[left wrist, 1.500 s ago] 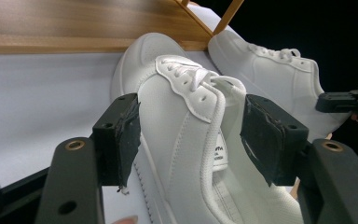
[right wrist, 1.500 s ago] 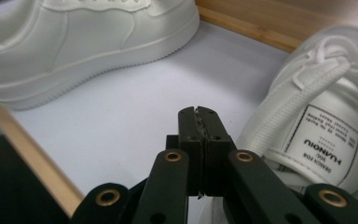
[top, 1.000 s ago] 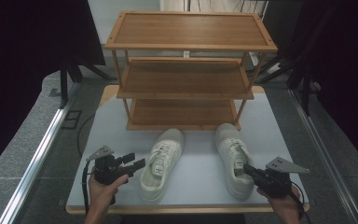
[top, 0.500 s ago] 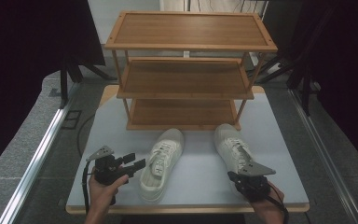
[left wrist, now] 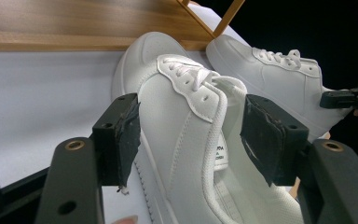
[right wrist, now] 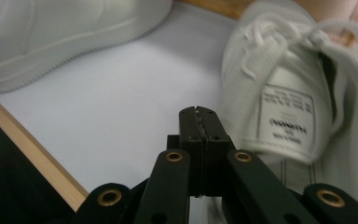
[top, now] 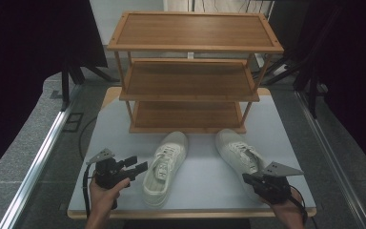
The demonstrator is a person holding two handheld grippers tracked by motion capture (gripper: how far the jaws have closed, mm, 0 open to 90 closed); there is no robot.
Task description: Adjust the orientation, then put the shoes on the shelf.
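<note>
Two white sneakers lie on the white table (top: 205, 191) in front of a wooden shoe rack (top: 190, 81). My left gripper (top: 137, 164) is just left of the left sneaker (top: 164, 167). In the left gripper view it (left wrist: 193, 140) stands open, and the left sneaker's (left wrist: 182, 121) laced side shows beyond the gap between its pads. My right gripper (top: 246, 177) sits by the heel of the right sneaker (top: 240, 152). Its jaws (right wrist: 198, 112) are shut with nothing between them, just left of the right sneaker's (right wrist: 298, 93) tongue label.
The three-shelf rack stands at the back of the table with bare shelves. The table's wooden front edge (right wrist: 32, 154) runs close to my right gripper. A metal rail (top: 43, 152) runs along the floor on the left, and dark curtains (top: 28, 47) hang at both sides.
My right gripper has shifted left and toward the table's front edge, from beside the right sneaker to its heel. The left gripper has stayed where it was.
</note>
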